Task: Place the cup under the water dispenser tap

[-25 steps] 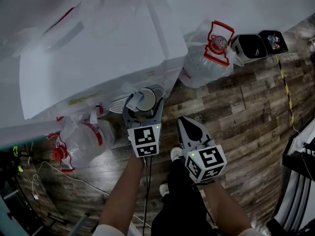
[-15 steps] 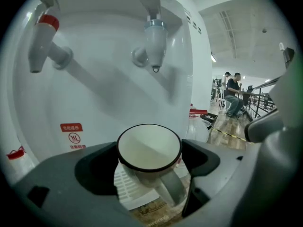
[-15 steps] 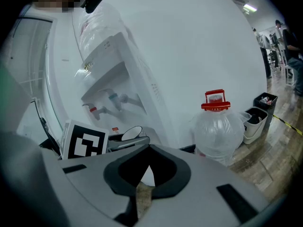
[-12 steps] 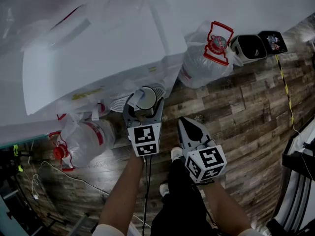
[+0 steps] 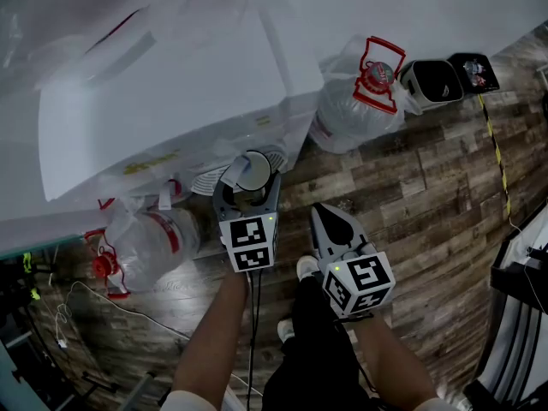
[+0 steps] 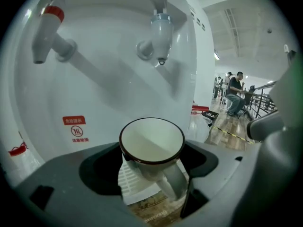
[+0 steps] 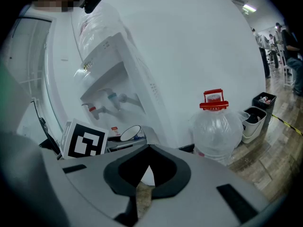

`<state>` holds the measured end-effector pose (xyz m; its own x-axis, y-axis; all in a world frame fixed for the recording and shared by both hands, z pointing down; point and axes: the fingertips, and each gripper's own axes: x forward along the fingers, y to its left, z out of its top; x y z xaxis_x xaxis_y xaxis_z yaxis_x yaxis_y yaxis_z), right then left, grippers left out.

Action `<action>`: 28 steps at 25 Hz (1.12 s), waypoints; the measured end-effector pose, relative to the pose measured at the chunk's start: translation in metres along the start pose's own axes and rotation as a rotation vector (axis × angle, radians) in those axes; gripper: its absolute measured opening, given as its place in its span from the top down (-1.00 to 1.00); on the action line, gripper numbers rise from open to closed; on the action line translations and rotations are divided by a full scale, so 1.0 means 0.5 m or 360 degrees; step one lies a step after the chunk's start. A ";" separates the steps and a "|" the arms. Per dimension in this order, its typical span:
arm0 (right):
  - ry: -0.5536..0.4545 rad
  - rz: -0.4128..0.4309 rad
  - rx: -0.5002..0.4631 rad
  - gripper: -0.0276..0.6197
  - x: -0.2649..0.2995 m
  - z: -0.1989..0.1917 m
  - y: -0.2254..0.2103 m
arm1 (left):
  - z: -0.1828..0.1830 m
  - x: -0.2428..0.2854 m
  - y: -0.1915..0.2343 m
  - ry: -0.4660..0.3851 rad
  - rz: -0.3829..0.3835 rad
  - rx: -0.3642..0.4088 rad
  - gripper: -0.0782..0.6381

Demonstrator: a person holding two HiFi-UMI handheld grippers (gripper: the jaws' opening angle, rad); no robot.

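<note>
My left gripper [image 5: 249,182] is shut on a white cup with a dark rim [image 5: 253,170], pinching it near the handle. The cup [image 6: 151,146] hangs upright over the white drip tray [image 6: 129,187] of the white water dispenser [image 5: 171,84]. It sits roughly below the pale right-hand tap [image 6: 160,32]. The red-collared tap [image 6: 46,33] is further left. My right gripper [image 5: 324,216] stays shut and empty, lower and to the right of the cup. In the right gripper view, the cup [image 7: 130,132] shows beyond the shut right gripper [image 7: 143,175].
A large water bottle with a red handle [image 5: 358,101] stands right of the dispenser and another bagged bottle [image 5: 145,240] lies to its left. Two small bins [image 5: 432,82] are at the wall. Cables run over the wooden floor [image 5: 411,195]. People sit far off [image 6: 232,97].
My left gripper has edged the cup slightly further in toward the dispenser. The right gripper has stayed where it was.
</note>
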<state>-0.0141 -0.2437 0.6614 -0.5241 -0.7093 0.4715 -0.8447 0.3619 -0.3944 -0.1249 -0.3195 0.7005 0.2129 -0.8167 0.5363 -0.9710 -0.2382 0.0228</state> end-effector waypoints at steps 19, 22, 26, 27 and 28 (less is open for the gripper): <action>0.0009 0.0003 0.0020 0.86 -0.003 -0.009 -0.003 | 0.007 -0.006 -0.003 -0.0018 0.0001 0.0076 -0.41; 0.0010 0.0010 0.0018 0.86 -0.003 -0.007 0.002 | 0.009 -0.008 -0.003 -0.0015 0.0001 0.0075 -0.41; 0.0009 0.0019 0.0011 0.86 -0.005 -0.004 0.010 | 0.010 -0.014 -0.005 -0.0013 -0.0005 0.0073 -0.41; 0.0008 0.0020 0.0010 0.86 -0.006 -0.003 0.011 | 0.011 -0.016 -0.006 -0.0016 -0.0008 0.0071 -0.41; 0.0007 0.0020 0.0008 0.86 -0.006 -0.001 0.012 | 0.012 -0.018 -0.006 -0.0020 -0.0011 0.0070 -0.41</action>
<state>-0.0178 -0.2387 0.6580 -0.5350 -0.7022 0.4698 -0.8375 0.3677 -0.4042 -0.1231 -0.3147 0.6904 0.2213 -0.8214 0.5256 -0.9638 -0.2665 -0.0107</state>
